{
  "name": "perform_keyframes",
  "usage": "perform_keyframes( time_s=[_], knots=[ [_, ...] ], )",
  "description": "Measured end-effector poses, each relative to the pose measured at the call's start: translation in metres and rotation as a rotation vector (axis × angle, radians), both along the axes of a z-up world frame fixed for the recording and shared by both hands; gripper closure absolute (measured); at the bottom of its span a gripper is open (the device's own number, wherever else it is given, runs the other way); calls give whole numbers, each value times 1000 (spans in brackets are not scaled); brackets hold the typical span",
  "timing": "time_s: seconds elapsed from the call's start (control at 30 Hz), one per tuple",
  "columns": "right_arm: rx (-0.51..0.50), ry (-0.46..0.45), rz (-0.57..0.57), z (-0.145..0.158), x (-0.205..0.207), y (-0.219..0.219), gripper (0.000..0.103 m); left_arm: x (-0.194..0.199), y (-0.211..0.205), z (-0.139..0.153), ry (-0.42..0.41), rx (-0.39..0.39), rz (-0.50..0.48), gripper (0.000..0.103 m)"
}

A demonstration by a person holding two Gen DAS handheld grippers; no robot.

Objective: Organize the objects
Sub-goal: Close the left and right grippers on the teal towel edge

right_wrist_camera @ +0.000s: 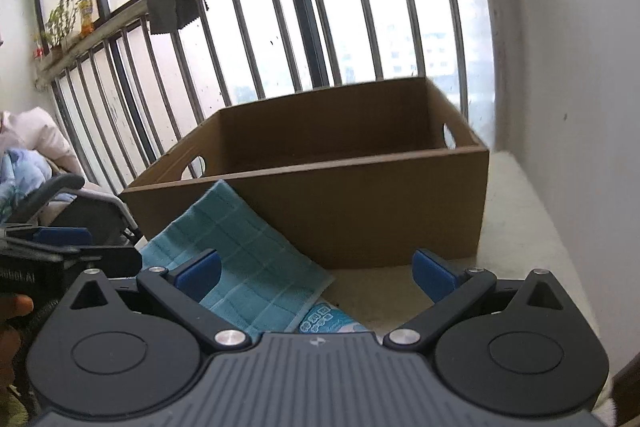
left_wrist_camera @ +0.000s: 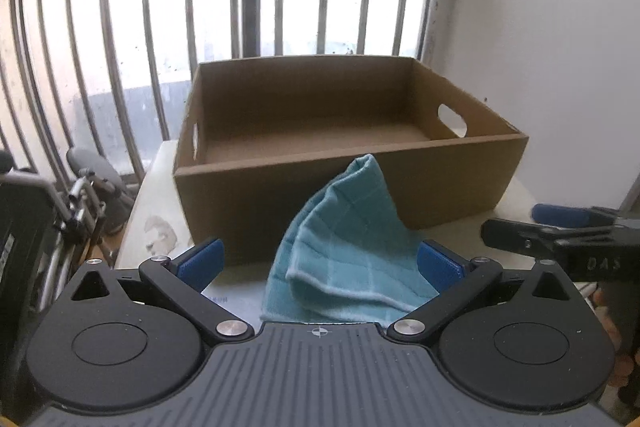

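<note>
My left claw (left_wrist_camera: 320, 263) stands wide, its two blue pads well apart, and grips nothing. Between the pads, and rising in front of them, is a teal checked cloth (left_wrist_camera: 344, 251). The cloth is draped up against the near wall of an open cardboard box (left_wrist_camera: 360, 187), its peak reaching the box's front rim; its lower folds lie on the white surface (left_wrist_camera: 160, 203). The cloth hides part of my right-hand pad, and I cannot tell whether it touches that pad.

My right claw (right_wrist_camera: 316, 275) is likewise wide and holds nothing. From its camera the cloth (right_wrist_camera: 240, 255) lies to the left, leaning on the box's (right_wrist_camera: 360, 211) front left part, with my left-hand pad in front of it. A pale blue printed packet (right_wrist_camera: 324, 321) shows just below the cloth's lower edge, close to the claw body. The surface (right_wrist_camera: 520, 227) runs to the right, beside a white wall.

The box has a handle cutout in each side wall; nothing shows in the visible part of its interior. Behind it stands a metal railing (left_wrist_camera: 132, 67) against a bright window. A dark rag (right_wrist_camera: 172, 11) hangs over the railing's top bar. In the left claw's view, the other claw (left_wrist_camera: 560, 239) appears at the right edge.
</note>
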State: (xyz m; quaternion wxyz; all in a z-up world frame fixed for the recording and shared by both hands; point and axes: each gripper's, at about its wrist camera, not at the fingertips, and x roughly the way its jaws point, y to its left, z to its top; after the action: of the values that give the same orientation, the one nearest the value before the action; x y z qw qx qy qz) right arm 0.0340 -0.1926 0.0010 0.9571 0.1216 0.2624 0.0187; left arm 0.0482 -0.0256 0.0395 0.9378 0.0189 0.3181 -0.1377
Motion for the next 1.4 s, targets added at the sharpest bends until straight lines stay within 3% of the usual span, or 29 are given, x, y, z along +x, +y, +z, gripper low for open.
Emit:
perform_keyframes(
  time_s=[0.23,0.3,0.43,0.67,0.83,1.1,1.23,1.4],
  knots=[
    [188,80,56,-25,36,-21,4,22,-2,-4,-8,11,-35,12],
    [230,112,60,-33,46,-23,14,30,-2,-6,3,14,-46,18],
    [324,189,71,-49,66,-29,23,43,-6,-14,50,16,-73,34],
    [406,267,58,-70,88,-39,37,52,-5,-25,81,1,-85,46],
    [437,261,65,-73,95,-41,45,57,-6,-32,107,-11,-75,58],
    [472,235,32,-73,92,-46,82,53,-10,-25,66,-31,-84,73],
    [481,194,29,-72,89,-49,89,53,-12,-26,71,-34,-58,89],
    [460,133,58,-60,79,-44,95,49,-5,-26,60,-86,-15,94]
  ],
)
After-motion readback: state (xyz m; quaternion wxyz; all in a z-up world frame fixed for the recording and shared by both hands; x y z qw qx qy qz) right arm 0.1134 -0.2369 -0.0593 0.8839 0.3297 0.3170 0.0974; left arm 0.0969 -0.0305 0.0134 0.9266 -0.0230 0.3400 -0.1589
